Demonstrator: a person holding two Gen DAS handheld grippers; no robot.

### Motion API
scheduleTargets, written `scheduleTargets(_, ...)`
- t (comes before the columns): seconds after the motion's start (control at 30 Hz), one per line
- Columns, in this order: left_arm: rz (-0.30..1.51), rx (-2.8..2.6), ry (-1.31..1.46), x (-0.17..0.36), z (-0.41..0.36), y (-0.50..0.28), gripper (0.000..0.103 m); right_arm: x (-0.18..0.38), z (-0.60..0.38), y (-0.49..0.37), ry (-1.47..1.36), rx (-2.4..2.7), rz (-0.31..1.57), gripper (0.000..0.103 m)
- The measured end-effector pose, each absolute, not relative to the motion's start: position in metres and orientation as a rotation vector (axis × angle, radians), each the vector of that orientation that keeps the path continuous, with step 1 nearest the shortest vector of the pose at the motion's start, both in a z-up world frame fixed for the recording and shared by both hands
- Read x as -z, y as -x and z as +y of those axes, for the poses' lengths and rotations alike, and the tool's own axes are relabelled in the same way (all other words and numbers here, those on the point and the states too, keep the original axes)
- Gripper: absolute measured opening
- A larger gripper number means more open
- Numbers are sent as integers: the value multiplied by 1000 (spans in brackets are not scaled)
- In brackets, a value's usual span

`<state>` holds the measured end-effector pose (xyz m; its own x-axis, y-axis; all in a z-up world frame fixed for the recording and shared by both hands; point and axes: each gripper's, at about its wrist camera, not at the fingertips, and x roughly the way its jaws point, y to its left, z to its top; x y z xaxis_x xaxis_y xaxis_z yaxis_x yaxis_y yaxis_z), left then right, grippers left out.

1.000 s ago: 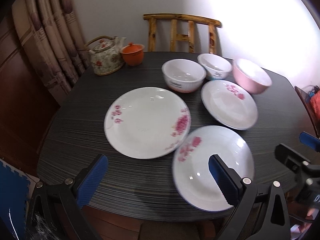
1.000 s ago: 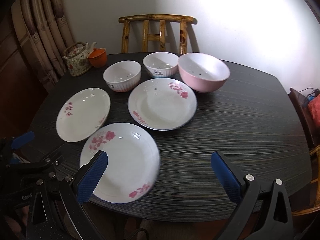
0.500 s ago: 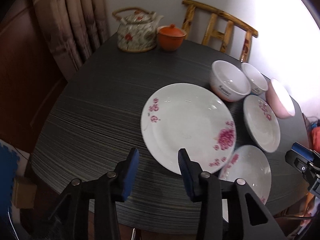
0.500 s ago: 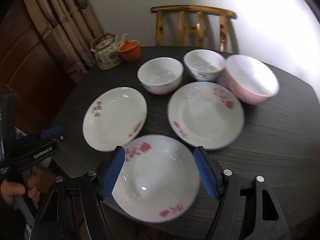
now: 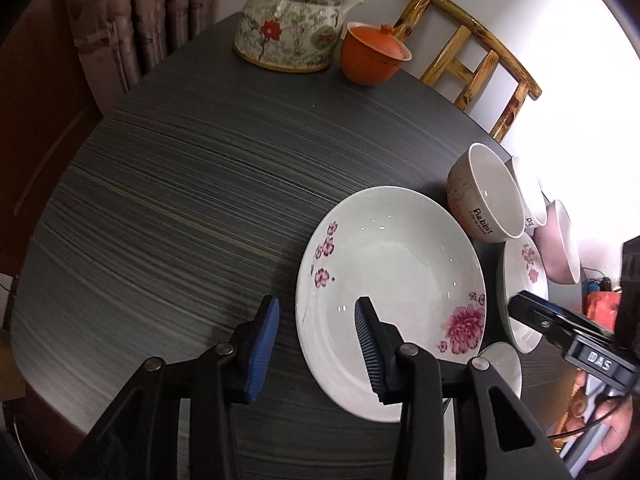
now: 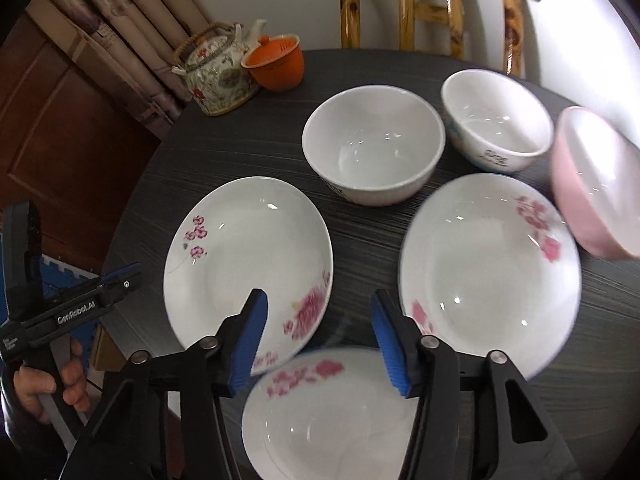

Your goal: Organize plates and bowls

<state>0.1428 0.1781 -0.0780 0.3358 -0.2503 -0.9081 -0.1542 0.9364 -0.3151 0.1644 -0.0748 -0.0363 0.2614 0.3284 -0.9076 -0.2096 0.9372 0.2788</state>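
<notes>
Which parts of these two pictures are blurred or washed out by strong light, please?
Left wrist view: the wall at upper right is blown out white, washing the pink bowl; the left gripper and big plate are sharp. Right wrist view: motion blur smears the pink bowl, the right-hand plate and the nearest plate; the teapot stays fairly sharp.

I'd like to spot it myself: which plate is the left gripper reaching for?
On the dark table, find the flowered teapot. The plate nearest it, at the left gripper, is the one: alone among the plates, it carries one big pink bloom opposite small blossoms.
</notes>
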Motion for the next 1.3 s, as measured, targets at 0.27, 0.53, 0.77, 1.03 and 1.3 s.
scheduleTargets(0.27,1286,75,412,102,183,-156,21,64,-63,-195,-142,-378,1349,39)
scheduleTargets(0.53,1301,76,398,112,184,-165,12,81,-60,-205,-139,-378,1365,28)
scheduleTargets(0.77,1302,87,341,111,179,-170,12,93,-57,-211,-168,-376,1402,12)
scheduleTargets(1.03,1283,70,261,101,186,-169,13,91,-50,-199,-153,-365,1397,11)
scheduleTargets(1.3,1272,58,226,96,200,-167,14,83,-26,-185,-168,-367,1376,11)
